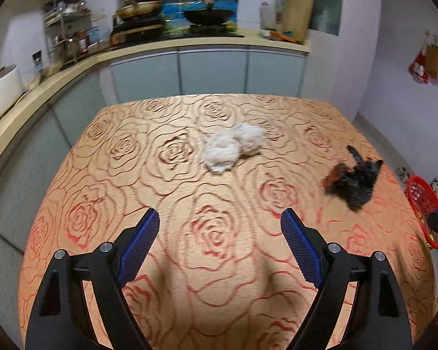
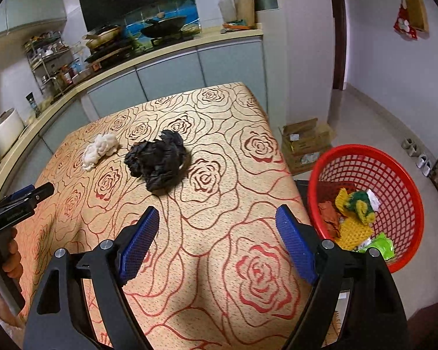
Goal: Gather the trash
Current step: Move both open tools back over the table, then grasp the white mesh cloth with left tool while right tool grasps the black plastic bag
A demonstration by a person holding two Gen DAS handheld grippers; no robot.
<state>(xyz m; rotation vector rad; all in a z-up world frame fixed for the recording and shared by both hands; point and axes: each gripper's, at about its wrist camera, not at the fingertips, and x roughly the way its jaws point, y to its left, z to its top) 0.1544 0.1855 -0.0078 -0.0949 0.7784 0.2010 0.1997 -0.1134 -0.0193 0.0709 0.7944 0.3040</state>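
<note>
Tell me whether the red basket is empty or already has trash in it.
Not empty. The red basket beside the table holds yellow-green knitted scraps, an orange piece and a green wrapper.

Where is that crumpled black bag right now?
The crumpled black bag lies on the rose-patterned table, just right of the white tissue wad in the right wrist view, with the red basket off the table's right edge.

From my left wrist view the black crumpled wad (image 1: 354,181) is motion-blurred; the red basket (image 1: 423,207) is cut by the right edge. In the right wrist view the left claw (image 2: 29,197) is cropped at the left edge. Far shelf jars (image 2: 64,75) too small to read.
</note>
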